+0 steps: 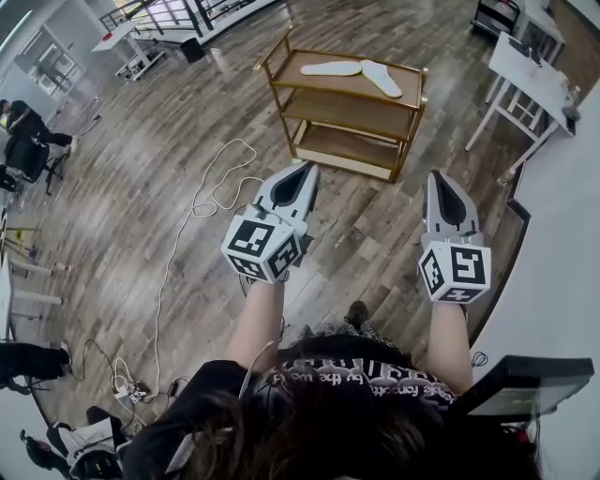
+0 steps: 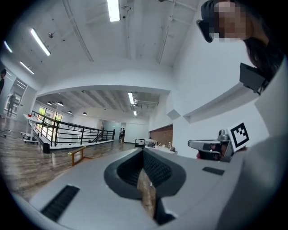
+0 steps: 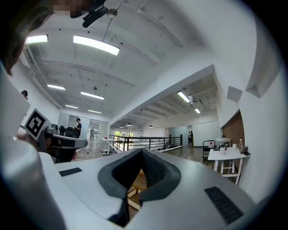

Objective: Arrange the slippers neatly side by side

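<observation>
Two white slippers lie on the top shelf of a wooden three-shelf cart (image 1: 405,101) ahead of me. One slipper (image 1: 332,67) lies crosswise, and the other slipper (image 1: 382,79) is angled beside it, their ends close together. My left gripper (image 1: 308,169) is held in the air well short of the cart, its jaws shut with nothing in them. My right gripper (image 1: 437,178) hovers level with it to the right, also shut and empty. The left gripper view shows the left gripper (image 2: 144,151) pointing across the room. In the right gripper view, part of the cart's wood shows under the right gripper (image 3: 142,153).
A white cable (image 1: 201,201) snakes over the wooden floor left of the cart to a power strip (image 1: 132,387). White tables (image 1: 531,79) stand at the right by a white wall. People sit at the far left (image 1: 26,131). A black railing (image 1: 159,13) runs along the back.
</observation>
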Action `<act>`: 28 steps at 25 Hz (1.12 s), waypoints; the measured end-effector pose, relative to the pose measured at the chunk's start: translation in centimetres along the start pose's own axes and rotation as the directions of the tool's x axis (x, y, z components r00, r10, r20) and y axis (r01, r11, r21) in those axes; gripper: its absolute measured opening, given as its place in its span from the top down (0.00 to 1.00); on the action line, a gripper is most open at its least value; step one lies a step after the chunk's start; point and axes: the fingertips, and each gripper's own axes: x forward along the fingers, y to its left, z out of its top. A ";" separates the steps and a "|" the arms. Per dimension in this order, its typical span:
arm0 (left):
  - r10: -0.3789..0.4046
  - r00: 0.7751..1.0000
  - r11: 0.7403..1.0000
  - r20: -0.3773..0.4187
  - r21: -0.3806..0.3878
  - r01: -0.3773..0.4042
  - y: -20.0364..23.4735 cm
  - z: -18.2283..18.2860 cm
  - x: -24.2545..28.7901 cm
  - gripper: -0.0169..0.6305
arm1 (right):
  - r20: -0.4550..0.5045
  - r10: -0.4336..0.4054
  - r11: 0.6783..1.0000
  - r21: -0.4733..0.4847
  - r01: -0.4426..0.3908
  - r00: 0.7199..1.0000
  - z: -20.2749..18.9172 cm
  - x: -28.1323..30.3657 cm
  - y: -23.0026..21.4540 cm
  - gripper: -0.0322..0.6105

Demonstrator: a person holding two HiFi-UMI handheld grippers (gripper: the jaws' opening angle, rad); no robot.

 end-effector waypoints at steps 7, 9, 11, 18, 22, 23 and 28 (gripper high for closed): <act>0.019 1.000 1.000 0.001 0.012 -0.019 0.7 0.3 5.8 0.97 | -0.012 0.030 1.000 0.002 -0.030 0.999 -0.7 4.2 -4.4 0.95; 0.027 1.000 1.000 0.004 0.014 -0.027 1.0 0.2 7.0 0.97 | -0.017 0.043 0.999 -0.002 -0.043 0.999 -1.2 5.3 -5.1 0.95; 0.037 0.999 0.999 0.002 0.009 -0.037 1.7 -0.1 8.0 0.97 | -0.022 0.054 0.999 -0.006 -0.054 0.998 -1.5 6.4 -5.6 0.95; 0.031 0.999 1.000 -0.010 -0.005 -0.031 4.5 -1.0 12.7 0.97 | -0.037 0.049 0.999 -0.002 -0.049 0.998 -2.9 10.9 -7.5 0.95; 0.003 1.000 1.000 -0.012 -0.006 -0.003 7.1 -1.6 16.7 0.97 | -0.031 0.026 1.000 -0.011 -0.026 0.999 -3.5 14.7 -8.7 0.95; -0.004 1.000 1.000 -0.010 -0.004 0.004 8.0 -1.5 17.9 0.97 | -0.030 0.018 1.000 -0.013 -0.019 0.999 -3.6 15.9 -9.1 0.95; -0.029 1.000 1.000 0.003 0.011 0.029 12.6 -0.3 23.6 0.97 | -0.027 -0.008 1.000 -0.026 0.007 1.000 -3.5 22.8 -10.7 0.95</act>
